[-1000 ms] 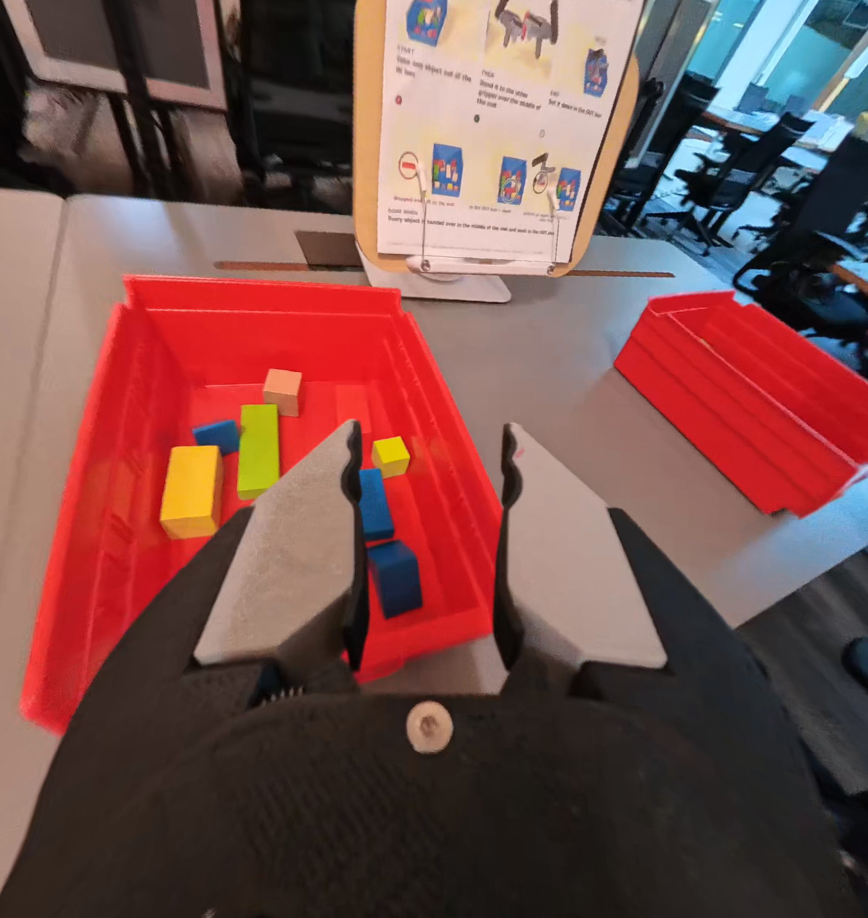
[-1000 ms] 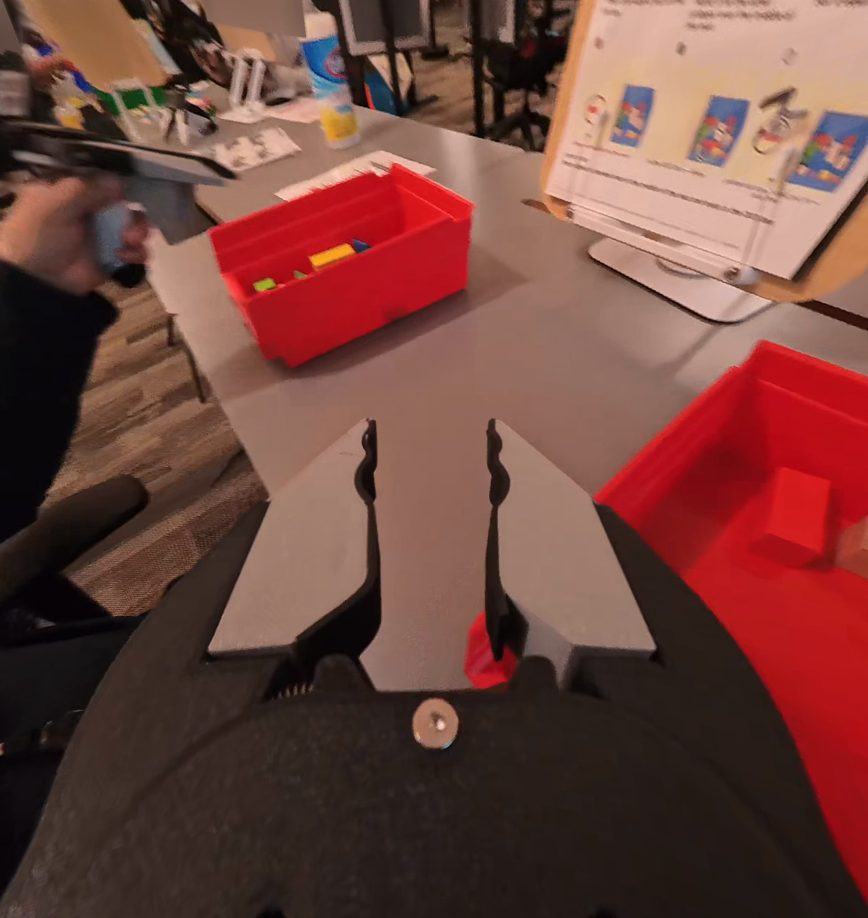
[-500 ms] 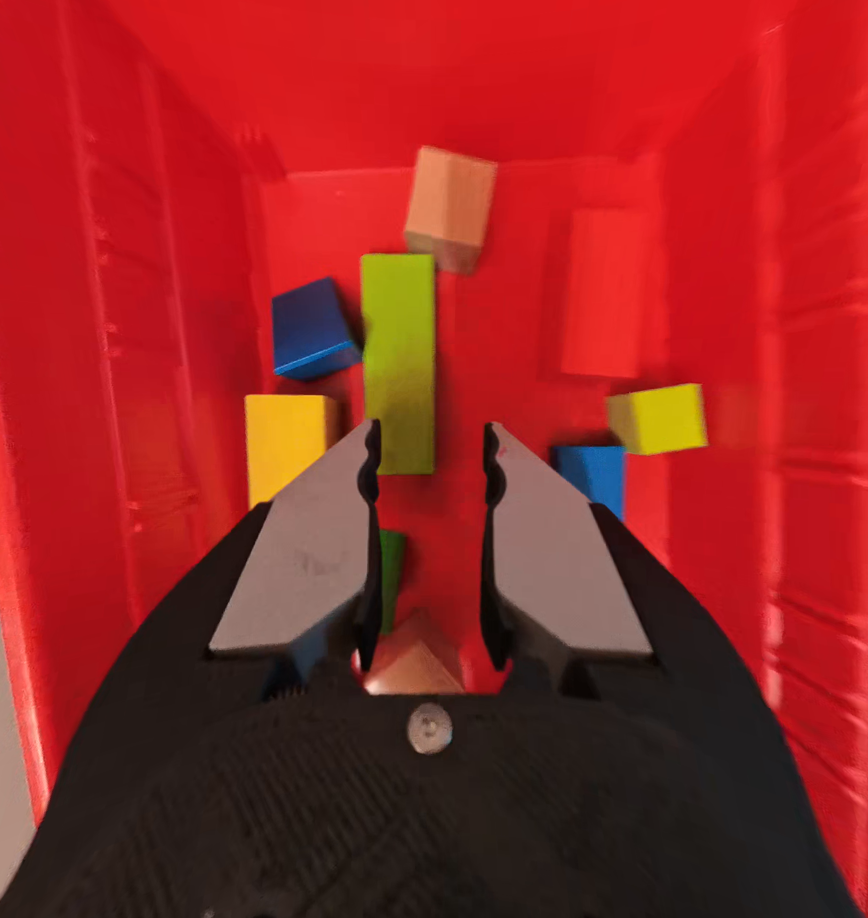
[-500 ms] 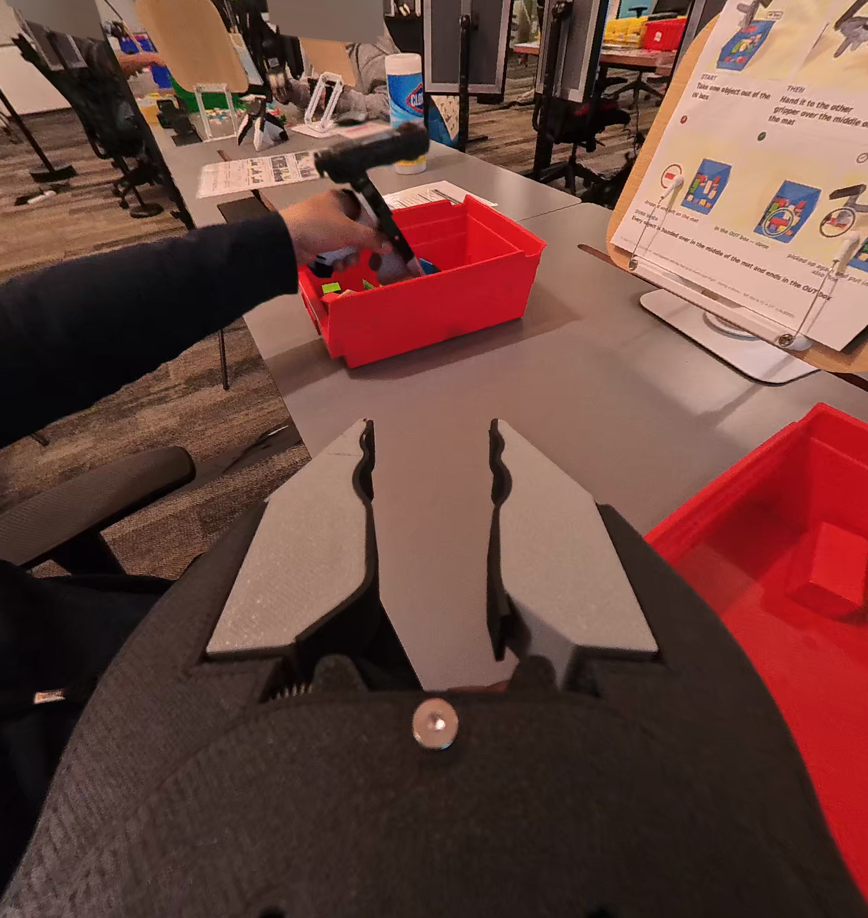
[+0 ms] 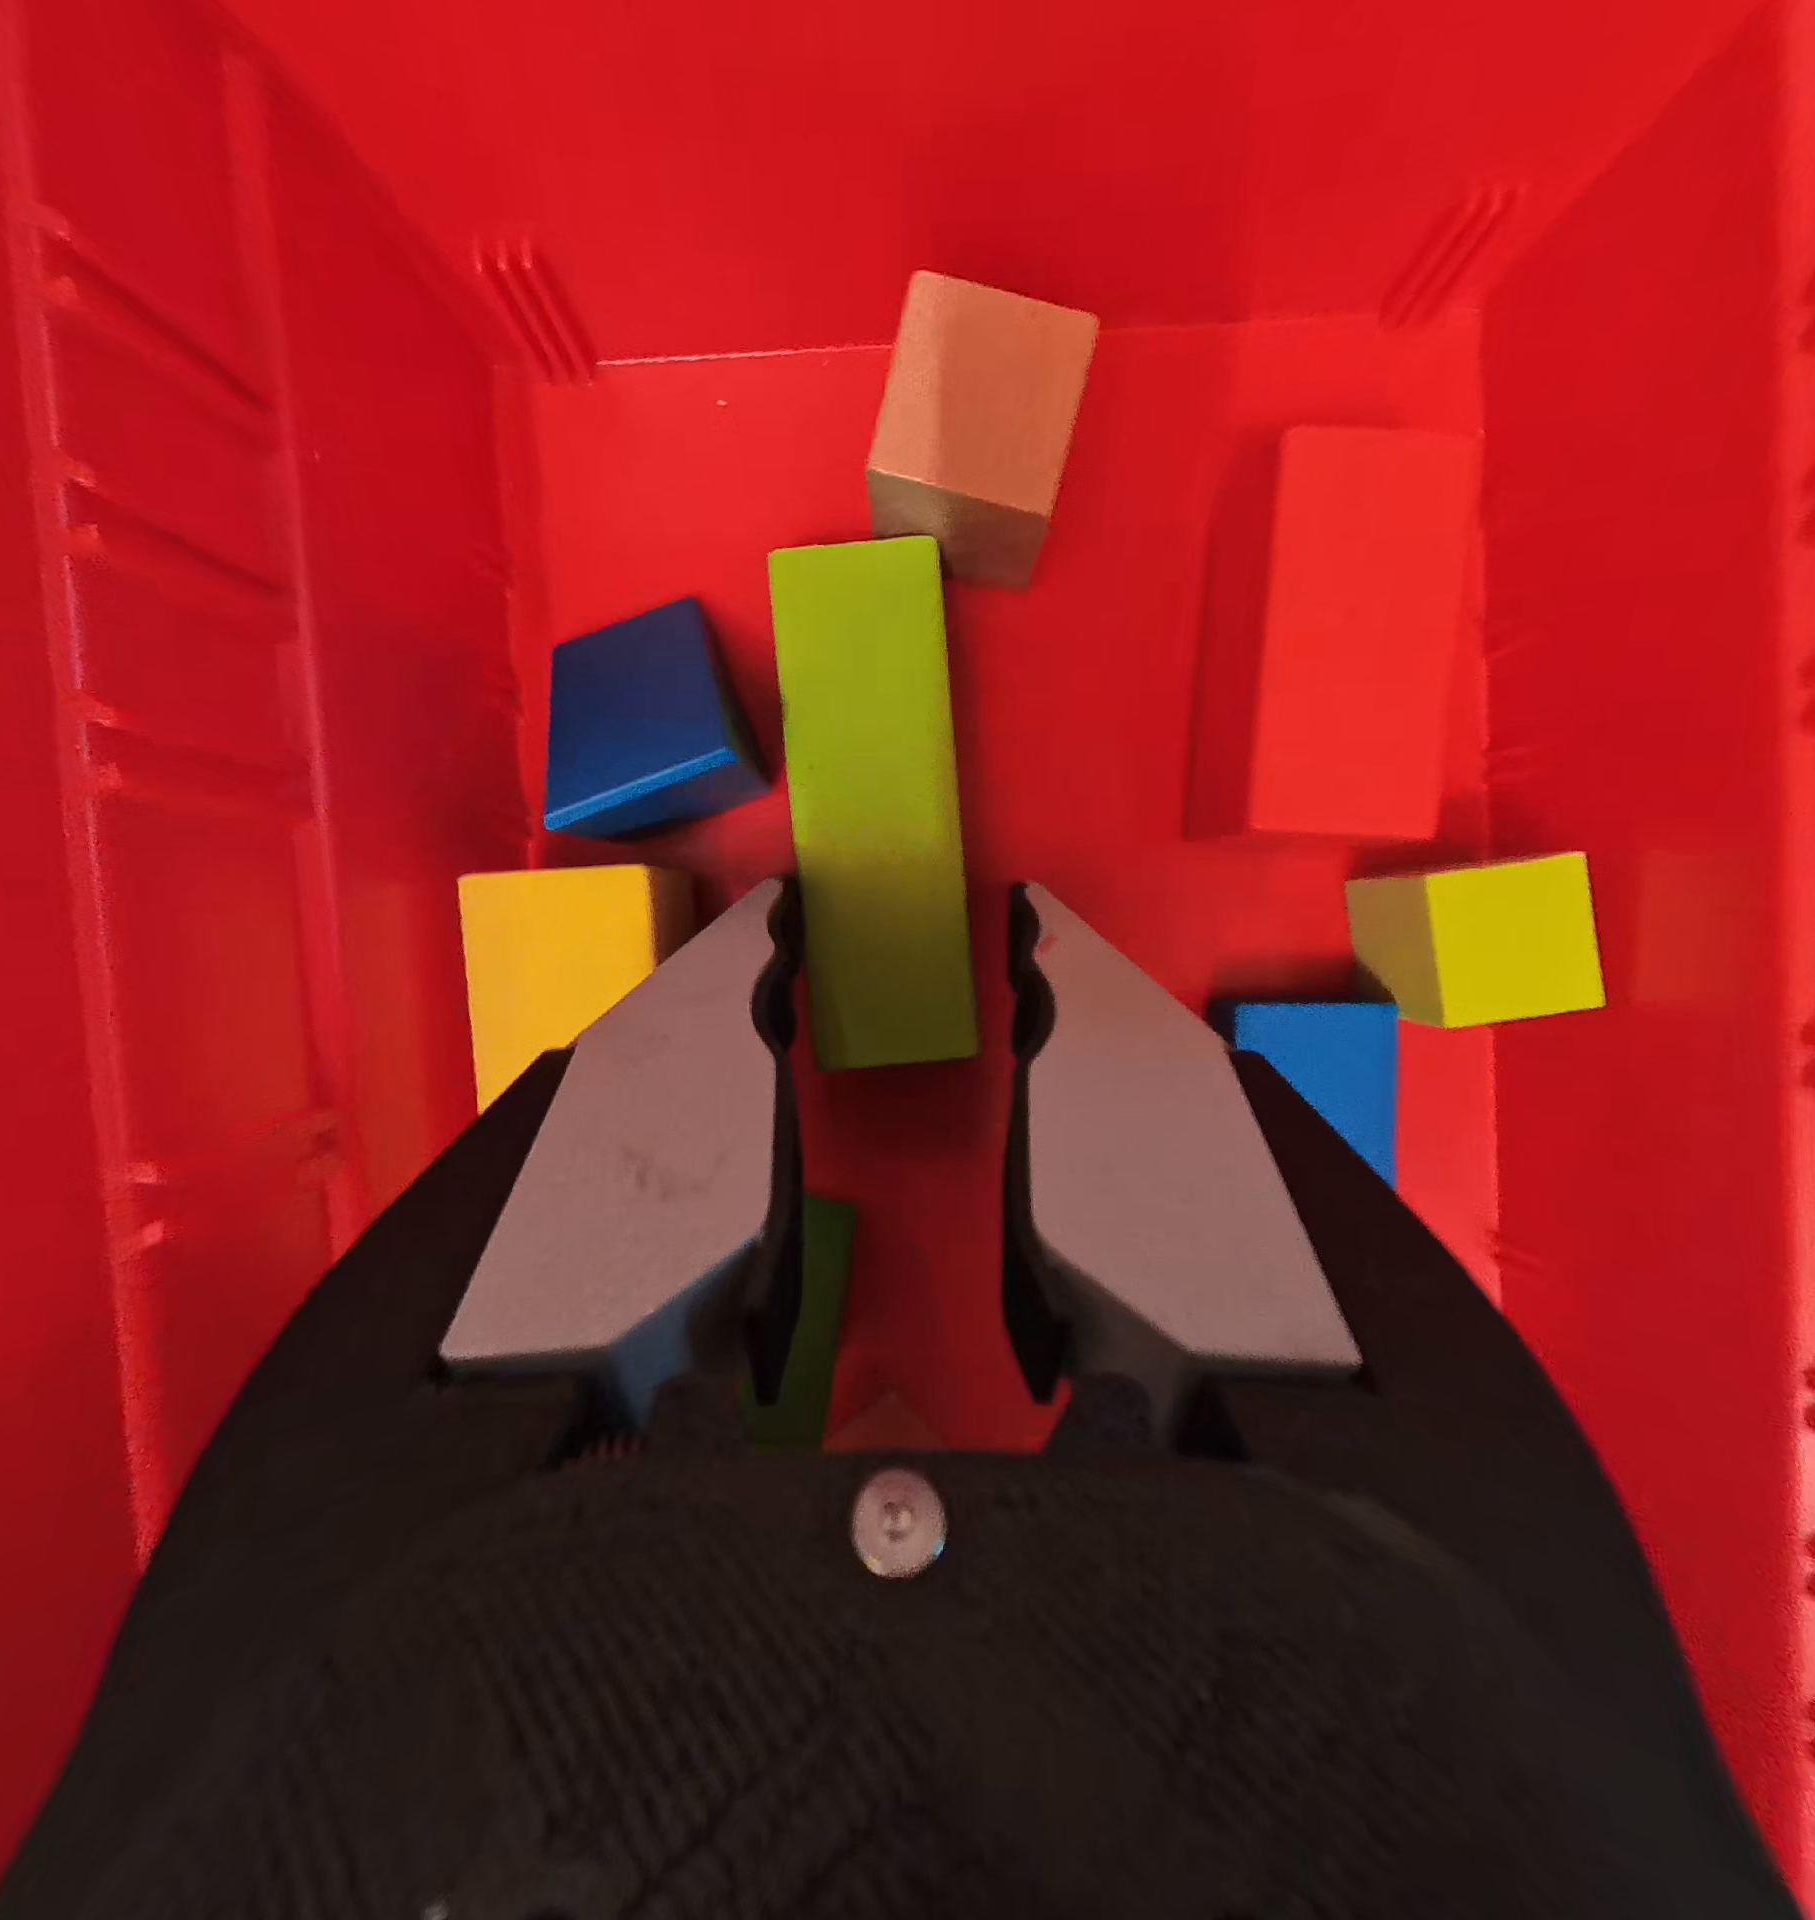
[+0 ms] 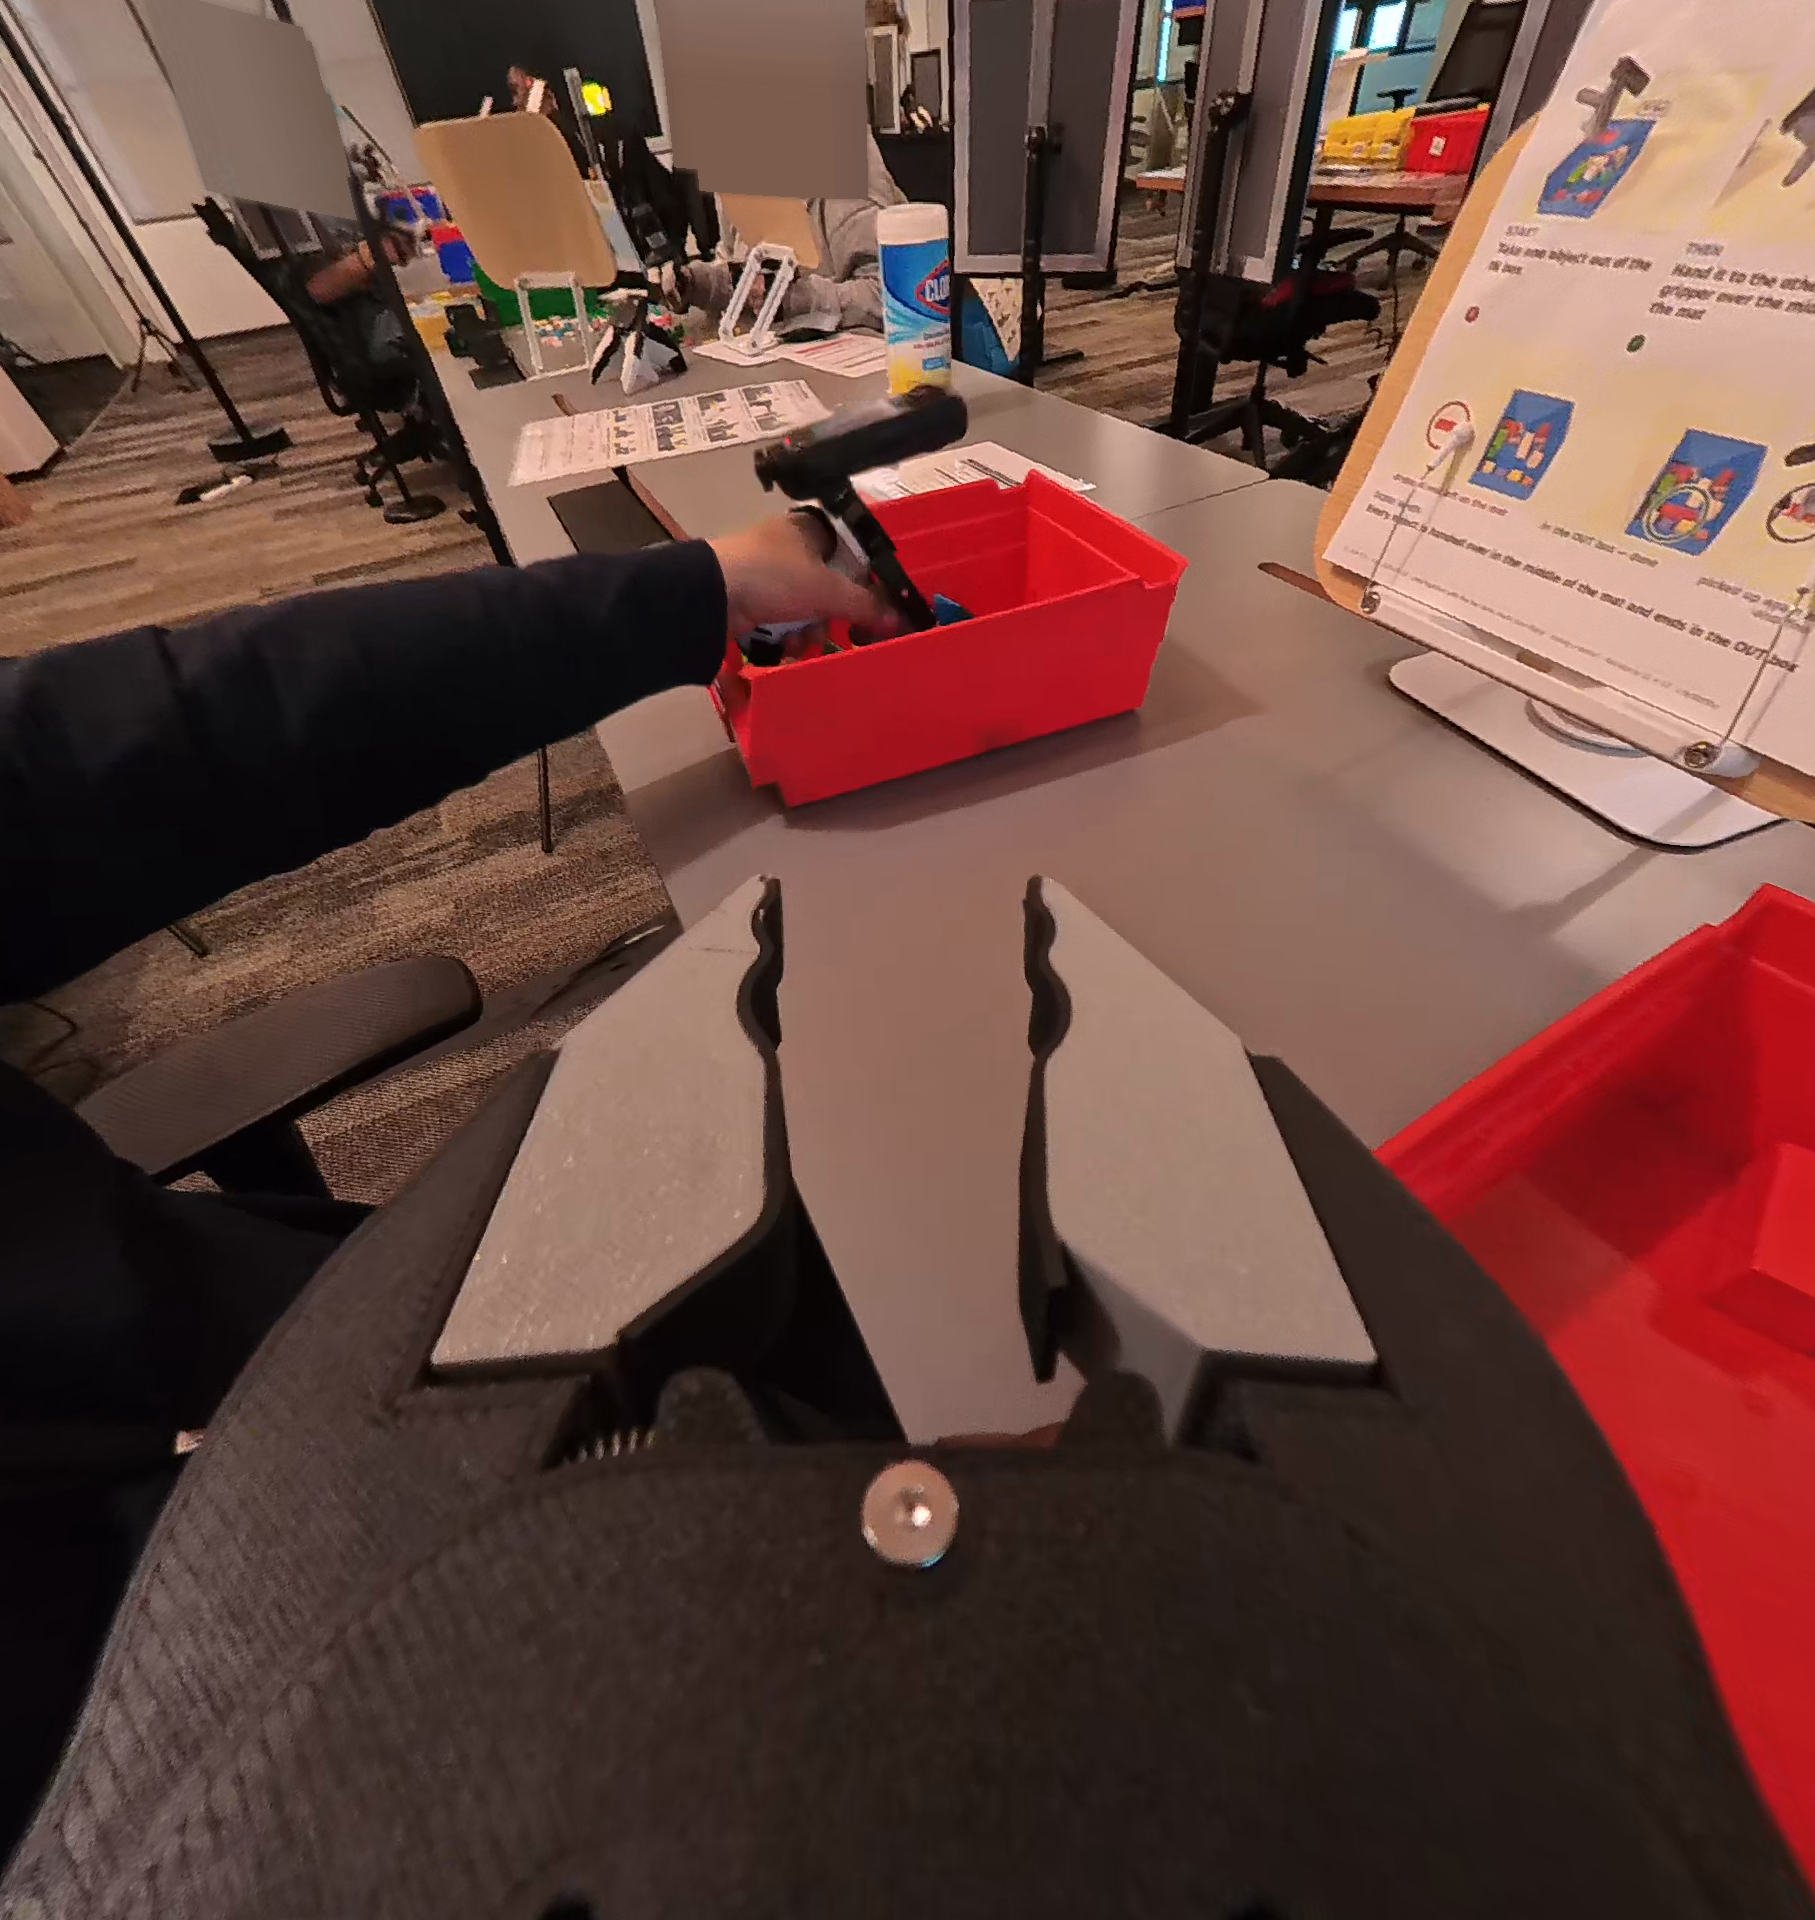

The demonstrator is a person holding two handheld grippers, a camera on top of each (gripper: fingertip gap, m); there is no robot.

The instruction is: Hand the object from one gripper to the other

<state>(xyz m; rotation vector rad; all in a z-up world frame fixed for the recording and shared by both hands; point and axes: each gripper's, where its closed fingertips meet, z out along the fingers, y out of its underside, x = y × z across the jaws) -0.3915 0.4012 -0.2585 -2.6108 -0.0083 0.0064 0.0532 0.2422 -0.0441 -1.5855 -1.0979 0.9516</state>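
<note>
My left gripper (image 5: 895, 914) is open and reaches down inside a red bin (image 5: 207, 727). Its fingertips stand on either side of the near end of a long lime-green block (image 5: 867, 769), the left tip at the block's edge, the right tip a little apart. Around it lie a dark blue block (image 5: 643, 717), a yellow block (image 5: 550, 956), a tan cube (image 5: 976, 426), a red block (image 5: 1339, 634), a yellow-green cube (image 5: 1485, 935) and a blue block (image 5: 1318, 1060). My right gripper (image 6: 898, 914) is open and empty above the grey table (image 6: 1246, 873). In its view, the left gripper (image 6: 861, 488) dips into the far bin (image 6: 965, 665).
A second red bin (image 6: 1661, 1195) with a red block (image 6: 1807, 1257) stands at the right. An instruction board on a stand (image 6: 1630, 436) is at the back right. A person's dark sleeve (image 6: 311, 707) reaches across at the left. A chair armrest (image 6: 279, 1039) is below it. The tips of one gripper are about 50 cm away from the tips of the other. My left gripper is the nearer one to the yellow block (image 5: 550, 956): about 4 cm, against 55 cm. The yellow-green cube (image 5: 1485, 935) lies some 8 cm from my left tips, 45 cm from my right tips.
My left gripper went from above the table down into the bin and closed in on the lime-green block. The right gripper's view swung slightly; it stays open and empty.
</note>
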